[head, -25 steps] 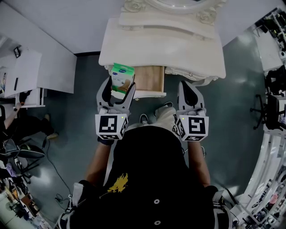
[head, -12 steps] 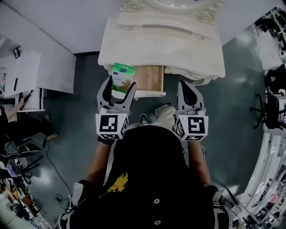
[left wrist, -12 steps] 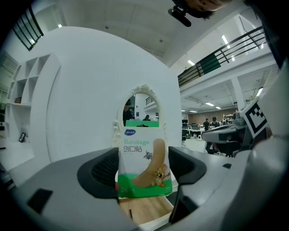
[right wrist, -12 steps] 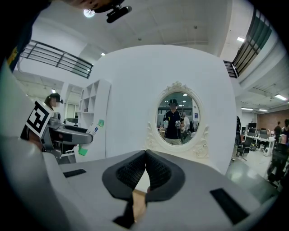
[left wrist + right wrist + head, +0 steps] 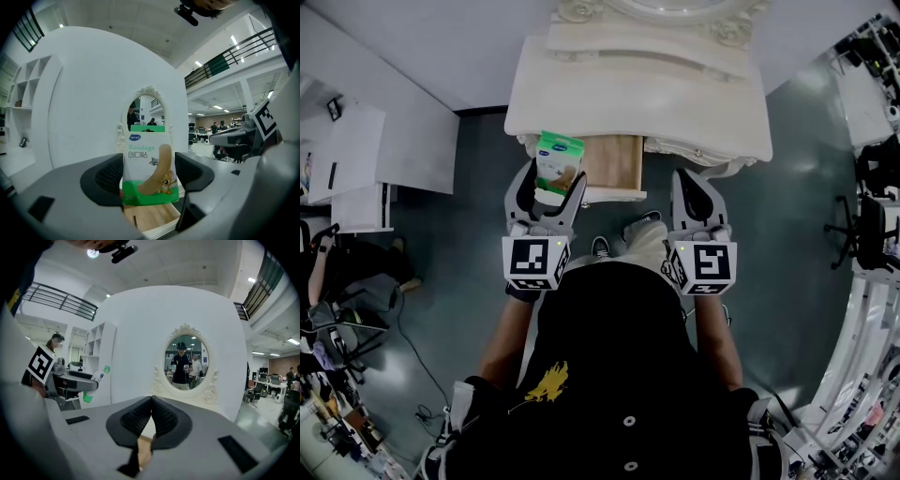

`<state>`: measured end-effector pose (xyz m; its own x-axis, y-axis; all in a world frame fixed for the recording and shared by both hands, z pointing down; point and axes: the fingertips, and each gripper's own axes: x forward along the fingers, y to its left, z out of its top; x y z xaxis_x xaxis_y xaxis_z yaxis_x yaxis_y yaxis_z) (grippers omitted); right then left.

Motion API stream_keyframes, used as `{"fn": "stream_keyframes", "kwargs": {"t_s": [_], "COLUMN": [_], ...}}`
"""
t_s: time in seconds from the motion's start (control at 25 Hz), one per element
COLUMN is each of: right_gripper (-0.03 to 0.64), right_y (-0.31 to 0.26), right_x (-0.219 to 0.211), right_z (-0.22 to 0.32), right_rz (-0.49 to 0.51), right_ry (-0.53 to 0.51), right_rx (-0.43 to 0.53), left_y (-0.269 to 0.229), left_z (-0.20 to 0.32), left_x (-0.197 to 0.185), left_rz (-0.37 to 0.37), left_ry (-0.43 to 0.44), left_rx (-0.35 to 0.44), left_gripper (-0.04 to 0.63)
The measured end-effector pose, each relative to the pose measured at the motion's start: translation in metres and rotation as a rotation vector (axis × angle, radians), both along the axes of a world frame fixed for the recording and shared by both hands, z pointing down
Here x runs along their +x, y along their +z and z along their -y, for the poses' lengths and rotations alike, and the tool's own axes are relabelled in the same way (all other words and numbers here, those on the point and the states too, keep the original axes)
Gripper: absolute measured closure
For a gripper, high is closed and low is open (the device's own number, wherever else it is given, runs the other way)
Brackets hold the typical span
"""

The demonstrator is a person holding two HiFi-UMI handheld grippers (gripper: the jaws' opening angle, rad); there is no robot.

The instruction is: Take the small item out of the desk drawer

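A white and green bandage box [image 5: 555, 163] [image 5: 149, 172] stands upright between the jaws of my left gripper [image 5: 551, 184] [image 5: 149, 180], which is shut on its sides. The box hangs above the left front corner of the open wooden drawer [image 5: 613, 167] of the white dressing table [image 5: 637, 98]. The drawer's wooden bottom [image 5: 152, 219] shows under the box. My right gripper [image 5: 696, 199] [image 5: 151, 420] is shut with nothing in it, held level in front of the table to the right of the drawer.
An oval mirror [image 5: 186, 363] with a carved frame stands at the back of the table top. White shelving [image 5: 356, 159] stands to the left. An office chair [image 5: 862, 225] and cluttered desks lie at the right. The person's shoes [image 5: 623, 239] show below the drawer.
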<state>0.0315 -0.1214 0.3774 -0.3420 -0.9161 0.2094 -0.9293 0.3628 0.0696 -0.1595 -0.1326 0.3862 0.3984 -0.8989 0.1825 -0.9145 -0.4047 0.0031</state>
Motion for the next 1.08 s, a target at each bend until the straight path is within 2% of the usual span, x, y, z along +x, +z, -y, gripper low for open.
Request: {"fn": "stream_keyframes", "kwargs": {"t_s": [0.28, 1.08], "right_gripper": [0.603, 0.603], "right_y": [0.004, 0.011], "right_x": [-0.001, -0.005], "right_z": [-0.005, -0.008], "right_rz": [-0.030, -0.029], "right_ry": [-0.017, -0.027], "right_rx": [-0.008, -0.033], "left_y": [0.003, 0.017], "left_z": [-0.005, -0.004], "left_x": [0.004, 0.004], "left_rz": [0.003, -0.002], "left_ry": [0.009, 0.007], "left_rx": [-0.006, -0.042], "left_gripper": [0.245, 0.245]}}
